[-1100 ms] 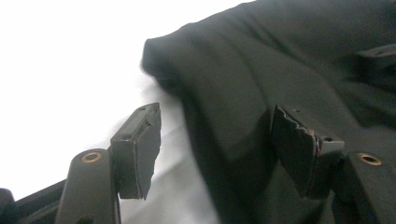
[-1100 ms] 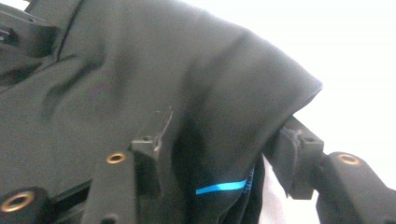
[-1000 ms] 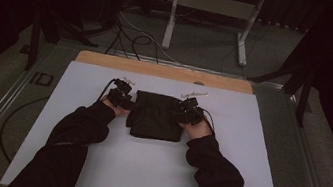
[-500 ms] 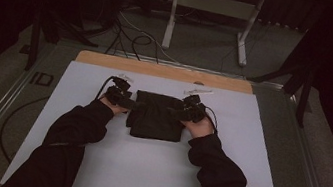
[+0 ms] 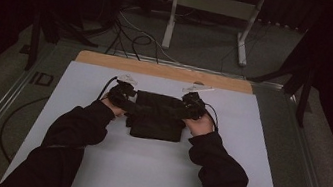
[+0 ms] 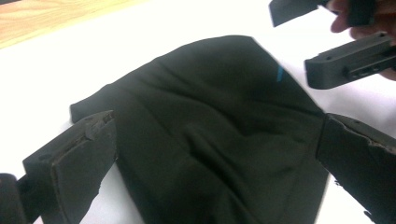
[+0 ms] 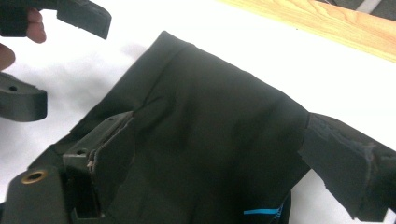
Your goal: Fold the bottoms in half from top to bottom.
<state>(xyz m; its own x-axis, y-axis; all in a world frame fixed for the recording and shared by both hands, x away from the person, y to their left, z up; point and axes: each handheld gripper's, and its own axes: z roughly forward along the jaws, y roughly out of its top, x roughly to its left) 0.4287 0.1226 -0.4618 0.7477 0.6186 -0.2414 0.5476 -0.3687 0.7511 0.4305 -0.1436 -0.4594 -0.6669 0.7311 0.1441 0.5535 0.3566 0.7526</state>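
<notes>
Both tools lifted a bit since a sec ago, jaws just been opening. Left tool (image 5: 128,101) & right tool (image 5: 187,108) now spread wide, nothing pinched. Folded black cloth (image 5: 158,117) lies flat on table (image 5: 142,170) betw. them.

1. The high view is dim: the room at the far side and both edges sinks into near black, and only the white table sheet (image 5: 142,170) catches light.
2. The dark cloth (image 5: 158,115) and the sleeves merge there, so folds are hard to read.
3. Both gripper views are far brighter; the white sheet is nearly blown out.
4. Soft grey shadow lies beside the cloth's left edge in the right gripper view.
5. The near jaws look soft, perhaps out of focus.
</notes>
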